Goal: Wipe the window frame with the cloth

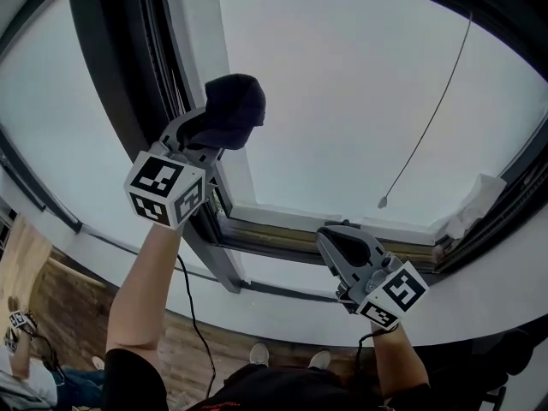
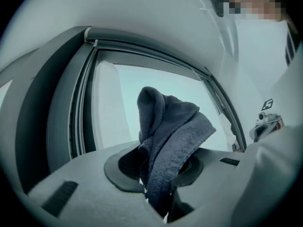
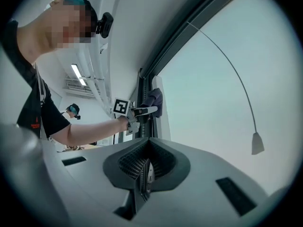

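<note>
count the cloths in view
2: a dark cloth shut in the left gripper by the window frame; a white cloth, possibly paper, at the frame's lower right corner.

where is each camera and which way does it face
Head view: on the head, facing the window frame; both forearms, left tool, right tool show.
Left gripper view: on left tool, along jaws shut on the cloth.
Right gripper view: on right tool, shut empty, facing the left arm.
All share the cloth.

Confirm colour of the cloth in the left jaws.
It's a plain dark navy terry cloth; best seen in left gripper view.
</note>
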